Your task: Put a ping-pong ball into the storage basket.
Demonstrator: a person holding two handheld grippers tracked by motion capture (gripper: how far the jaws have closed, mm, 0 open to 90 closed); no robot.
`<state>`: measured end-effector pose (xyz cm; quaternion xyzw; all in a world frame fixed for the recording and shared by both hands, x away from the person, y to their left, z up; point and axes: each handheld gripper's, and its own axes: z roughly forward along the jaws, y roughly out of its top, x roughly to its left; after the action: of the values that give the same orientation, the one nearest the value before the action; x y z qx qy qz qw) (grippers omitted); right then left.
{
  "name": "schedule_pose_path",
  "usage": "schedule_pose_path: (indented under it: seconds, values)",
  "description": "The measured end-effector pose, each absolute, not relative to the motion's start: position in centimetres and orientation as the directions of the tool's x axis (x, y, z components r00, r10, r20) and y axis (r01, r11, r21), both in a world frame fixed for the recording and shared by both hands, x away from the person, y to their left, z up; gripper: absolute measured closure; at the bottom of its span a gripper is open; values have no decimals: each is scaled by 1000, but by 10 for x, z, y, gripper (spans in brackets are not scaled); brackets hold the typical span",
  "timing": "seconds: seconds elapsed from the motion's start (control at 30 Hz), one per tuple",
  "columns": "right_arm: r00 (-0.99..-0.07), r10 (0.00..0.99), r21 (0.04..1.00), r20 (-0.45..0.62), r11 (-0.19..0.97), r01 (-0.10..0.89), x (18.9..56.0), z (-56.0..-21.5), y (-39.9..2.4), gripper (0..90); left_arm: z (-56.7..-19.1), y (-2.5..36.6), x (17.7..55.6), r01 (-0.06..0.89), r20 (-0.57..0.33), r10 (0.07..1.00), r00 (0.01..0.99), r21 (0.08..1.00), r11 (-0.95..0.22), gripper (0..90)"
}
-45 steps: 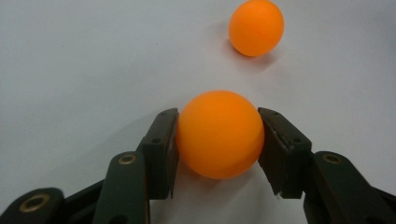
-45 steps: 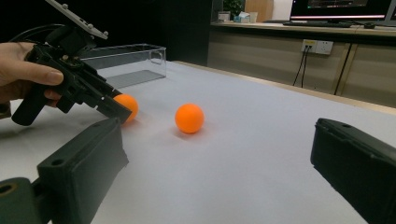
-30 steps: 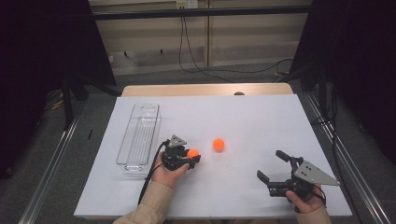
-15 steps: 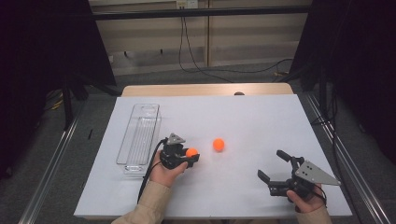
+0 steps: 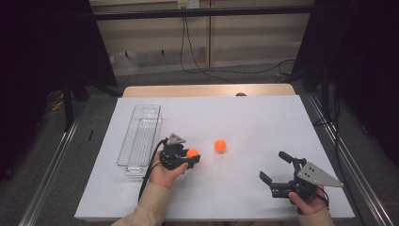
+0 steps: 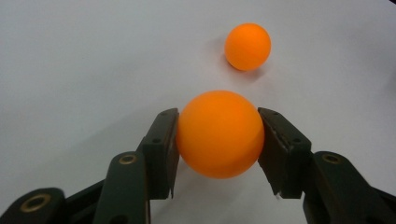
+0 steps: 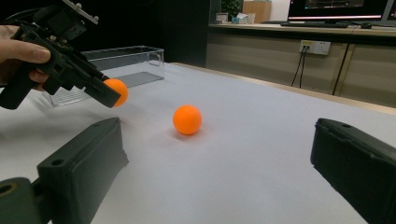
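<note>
While the left hand-held gripper (image 5: 188, 157) sits over the near-left part of the white tabletop (image 5: 254, 117), its two black jaws are clamped on an orange ball (image 6: 219, 134), one jaw pressed against each side of it, as the left gripper view shows. In the right gripper view this held ball (image 7: 116, 91) appears clear of the tabletop surface, with a faint shadow beneath it. A second orange ball (image 5: 220, 146) rests on the tabletop just beyond and to the right of the held one, apart from it and from both grippers; the left gripper view places it (image 6: 247, 46) ahead of the jaw tips with its own shadow under it. The right hand-held gripper (image 5: 275, 168) lies near the right front edge of the tabletop, gripped by the person's right hand (image 5: 308, 200), with the grey three-cornered plate on top. Its jaws stand wide apart and hold nothing; in the right gripper view they frame bare tabletop, and the loose ball (image 7: 187, 120) lies between and beyond them. A clear plastic tray (image 5: 140, 136), long and narrow, stands on the left part of the tabletop, just beside the left hand (image 5: 164, 172) and lying lengthwise away from the person.
</note>
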<state>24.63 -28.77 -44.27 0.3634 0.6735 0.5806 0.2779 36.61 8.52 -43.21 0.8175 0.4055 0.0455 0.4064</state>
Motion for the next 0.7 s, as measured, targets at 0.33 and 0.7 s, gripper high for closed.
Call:
schedule_pose_path:
  seconds: [0.33,0.7]
  values:
    - [-582,812,984,46,63,166,246,-443,-288,23,-426,90,367,630,-262,705,659,705,-326,509]
    - [-583,811,984,43,65,164,246,-443,-288,23,-420,95,369,638,-272,705,655,699,-323,509]
